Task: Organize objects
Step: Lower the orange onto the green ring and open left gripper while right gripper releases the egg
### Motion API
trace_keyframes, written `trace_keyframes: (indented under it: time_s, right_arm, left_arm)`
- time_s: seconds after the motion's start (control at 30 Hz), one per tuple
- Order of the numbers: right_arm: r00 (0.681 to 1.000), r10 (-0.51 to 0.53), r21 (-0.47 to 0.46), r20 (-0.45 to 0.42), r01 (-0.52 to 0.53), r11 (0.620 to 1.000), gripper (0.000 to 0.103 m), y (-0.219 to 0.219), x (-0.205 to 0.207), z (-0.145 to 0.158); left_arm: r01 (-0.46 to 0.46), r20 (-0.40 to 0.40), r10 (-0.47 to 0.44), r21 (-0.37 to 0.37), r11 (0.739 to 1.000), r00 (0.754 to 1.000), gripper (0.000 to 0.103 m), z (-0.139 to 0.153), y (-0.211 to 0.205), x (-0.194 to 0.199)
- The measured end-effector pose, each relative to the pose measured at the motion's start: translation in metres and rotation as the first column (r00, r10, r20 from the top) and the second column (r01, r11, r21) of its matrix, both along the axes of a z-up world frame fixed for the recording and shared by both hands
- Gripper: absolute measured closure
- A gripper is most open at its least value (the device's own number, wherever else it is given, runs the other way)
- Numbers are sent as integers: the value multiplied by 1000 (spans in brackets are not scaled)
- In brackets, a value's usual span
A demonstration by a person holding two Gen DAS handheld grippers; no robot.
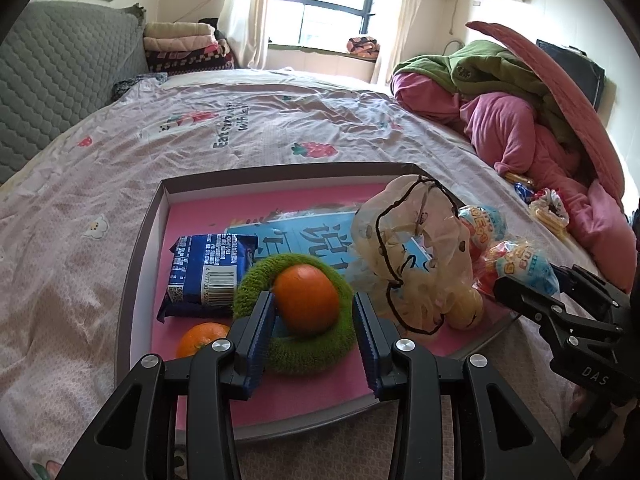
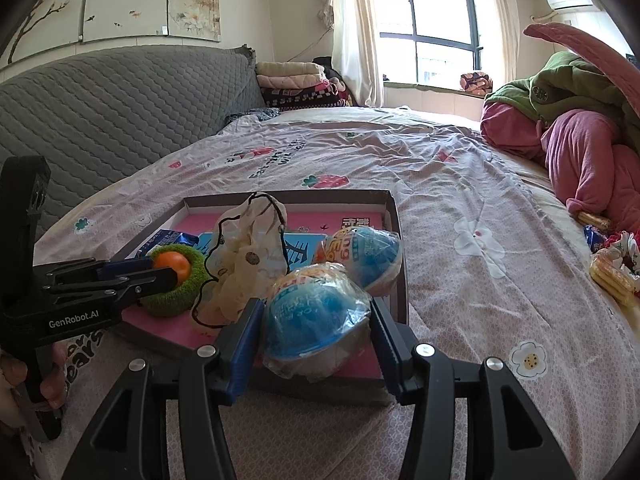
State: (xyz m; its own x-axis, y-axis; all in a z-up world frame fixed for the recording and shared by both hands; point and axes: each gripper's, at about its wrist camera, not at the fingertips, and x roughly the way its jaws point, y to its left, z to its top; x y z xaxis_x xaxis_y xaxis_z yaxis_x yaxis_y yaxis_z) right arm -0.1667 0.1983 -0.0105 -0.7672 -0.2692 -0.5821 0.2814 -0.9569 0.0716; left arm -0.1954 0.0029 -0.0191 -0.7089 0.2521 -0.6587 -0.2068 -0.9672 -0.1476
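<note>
A shallow box tray [image 1: 136, 240] with a pink floor lies on the bed. In it are a blue snack packet [image 1: 208, 268], a green fuzzy ring [image 1: 320, 352] with an orange [image 1: 306, 300] resting inside it, a second orange [image 1: 200, 338], a crumpled cream mesh bag [image 1: 416, 256] and two wrapped blue toy eggs [image 2: 368, 256]. My left gripper [image 1: 314, 320] is open, its jaws on either side of the orange in the ring. My right gripper [image 2: 316, 320] straddles the nearer blue egg [image 2: 316, 316], its pads close to the wrapper; contact is unclear.
The tray also shows in the right wrist view [image 2: 400, 264]. Loose snack packs [image 2: 612, 272] lie on the bedsheet to the right. A heap of pink and green bedding [image 1: 520, 120] fills the right side. A grey quilted headboard [image 2: 100, 112] stands at left.
</note>
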Motion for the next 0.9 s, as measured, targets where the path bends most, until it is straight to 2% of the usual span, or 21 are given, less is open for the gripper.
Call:
trace_keyframes:
  time_s: [0.77, 0.83, 0.9]
  right_arm:
    - [1000, -15, 4, -14, 15, 1000, 44, 1, 1, 4]
    - [1000, -13, 6, -25, 13, 1000, 44, 0, 3, 5]
    - [999, -9, 4, -36, 9, 1000, 43, -1, 5, 8]
  left_arm:
    - [5, -5, -5, -5, 1000, 1000, 62, 6, 3, 5]
    - [1, -4, -1, -4, 1000, 1000, 60, 7, 3, 6]
    - [-7, -8, 7, -6, 1000, 1000, 50, 10, 2, 8]
